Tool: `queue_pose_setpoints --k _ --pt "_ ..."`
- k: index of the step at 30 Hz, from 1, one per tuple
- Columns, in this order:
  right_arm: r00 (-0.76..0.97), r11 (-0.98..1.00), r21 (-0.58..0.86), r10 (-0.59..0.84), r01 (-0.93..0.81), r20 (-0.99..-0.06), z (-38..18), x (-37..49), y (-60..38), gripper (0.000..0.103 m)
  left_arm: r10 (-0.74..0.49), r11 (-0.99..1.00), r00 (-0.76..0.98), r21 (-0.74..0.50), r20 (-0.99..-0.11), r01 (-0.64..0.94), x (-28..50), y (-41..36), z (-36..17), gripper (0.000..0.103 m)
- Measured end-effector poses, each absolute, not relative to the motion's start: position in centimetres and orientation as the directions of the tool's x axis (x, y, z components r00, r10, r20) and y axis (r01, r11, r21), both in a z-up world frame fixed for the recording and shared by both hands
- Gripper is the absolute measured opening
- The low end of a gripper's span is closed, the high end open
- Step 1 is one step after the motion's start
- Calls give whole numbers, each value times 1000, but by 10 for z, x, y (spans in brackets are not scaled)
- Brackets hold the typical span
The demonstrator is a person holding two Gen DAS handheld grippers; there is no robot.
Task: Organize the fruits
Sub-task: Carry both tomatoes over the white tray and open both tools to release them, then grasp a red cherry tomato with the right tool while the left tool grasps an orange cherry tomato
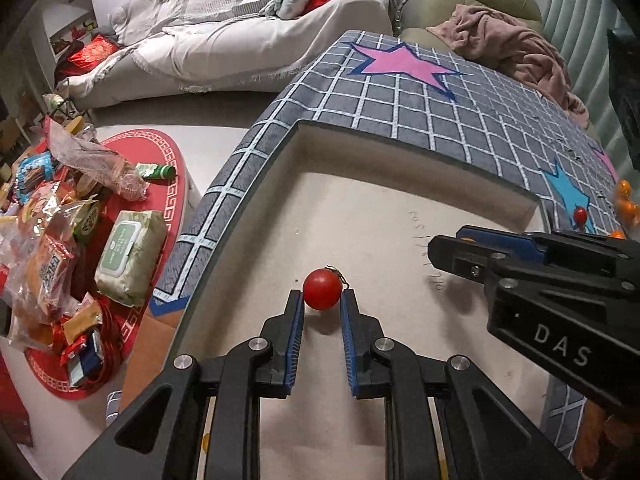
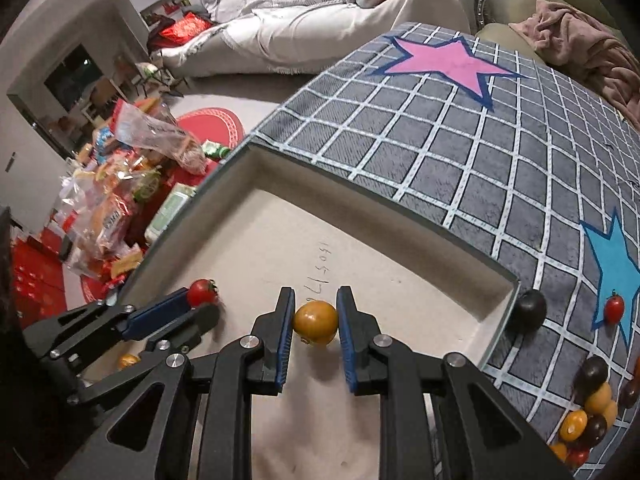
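the left gripper [image 1: 322,298] has its jaws clenched on a red cherry tomato [image 1: 322,289], and the right gripper [image 2: 316,312] pinches a yellow cherry tomato [image 2: 315,322]. both are held low over the shallow beige tray [image 2: 400,272], likely for setting down inside. the unsorted tomato pile [image 2: 588,416] lies on the star-patterned rug [image 2: 500,152] beside it.

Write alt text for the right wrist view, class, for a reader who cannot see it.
The right tongs grip a yellow tomato over a shallow beige tray. At left, the left tongs hold a red tomato; more tomatoes lie on the grey checked cloth at right.
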State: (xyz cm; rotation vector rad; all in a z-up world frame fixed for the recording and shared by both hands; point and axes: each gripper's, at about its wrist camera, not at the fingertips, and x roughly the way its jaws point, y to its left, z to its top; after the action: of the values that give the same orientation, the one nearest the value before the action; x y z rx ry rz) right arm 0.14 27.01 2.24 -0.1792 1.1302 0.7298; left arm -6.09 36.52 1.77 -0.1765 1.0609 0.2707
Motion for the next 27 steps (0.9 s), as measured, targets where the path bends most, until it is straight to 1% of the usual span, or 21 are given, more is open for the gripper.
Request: queue_pose_setpoints --k 1,3,4,5,6,7,8,10,11,12,14,19,27 --pt "223 758 224 438 -612 -871 22 2 270 31 135 953 455 -10 -880 -303 -61 365 17 20" --pt "225 758 226 441 -612 -869 23 1 269 70 138 953 443 -3 -886 -303 -61 365 13 21" --pt "229 757 229 447 -613 -865 25 1 268 76 140 953 445 -1 -885 -302 -62 365 13 26" --pt "236 755 232 455 -614 -859 29 0 266 78 146 954 445 6 -884 -301 -64 364 13 38" --pt "244 753 233 462 -615 -853 34 -1 264 78 151 953 447 9 -881 -304 -65 364 14 73" --pt "249 754 232 464 -614 -850 37 -2 264 79 174 947 467 17 -867 -321 -69 363 18 93" --pt "257 756 230 466 -612 -846 41 -2 261 81 190 943 492 18 -850 -332 -73 362 23 93" --pt "283 763 229 475 -604 -834 53 -4 251 84 180 949 501 15 -846 -316 -76 359 28 93" --pt "291 766 228 475 -601 -831 56 -5 248 88 175 951 500 14 -848 -309 -77 357 30 93" --pt "305 773 223 472 -593 -827 61 -6 241 95 174 952 502 13 -847 -307 -78 356 31 93" --pt "336 785 216 472 -581 -815 70 -9 226 103 171 952 506 10 -845 -305 -83 353 35 93" --pt "367 811 217 462 -543 -807 79 -22 183 103 141 957 504 -14 -852 -291 -93 341 40 93" --pt "405 853 196 417 -484 -813 73 -60 111 103 102 978 539 -13 -836 -206 -107 291 55 93"
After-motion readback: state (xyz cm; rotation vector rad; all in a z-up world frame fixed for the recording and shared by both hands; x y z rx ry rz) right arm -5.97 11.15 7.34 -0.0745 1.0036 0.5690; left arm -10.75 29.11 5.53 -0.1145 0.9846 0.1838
